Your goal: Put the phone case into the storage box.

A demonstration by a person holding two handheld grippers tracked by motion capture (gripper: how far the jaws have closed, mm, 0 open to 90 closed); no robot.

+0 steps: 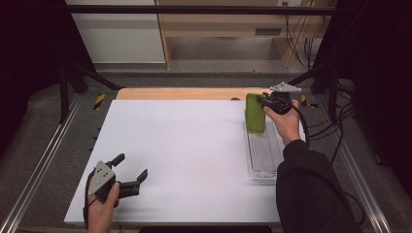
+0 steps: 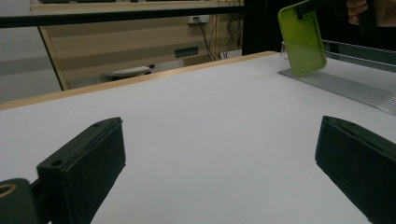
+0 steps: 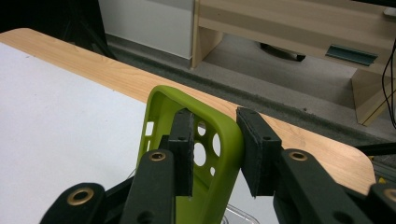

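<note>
Right fingers (image 3: 215,154) straddled the green case (image 3: 224,154) rim, seemingly just touching it, above the tray (image 1: 262,160). Left fingers (image 1: 130,167) rested wide apart and empty on the surface (image 1: 184,155).

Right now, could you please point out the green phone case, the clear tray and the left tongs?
green phone case (image 1: 255,114), high view, middle of its back.
clear tray (image 1: 264,154), high view, ribbed floor.
left tongs (image 1: 130,167), high view, midway between tips.

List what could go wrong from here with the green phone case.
1. The right gripper pinches only the top edge of the green phone case, one pad inside and one outside, so the soft rim could flex and slip free.
2. The case hangs over the far end of the clear tray; if dropped, it may land askew on the tray wall.
3. The left gripper rests open and far off, too distant to steady it.
</note>
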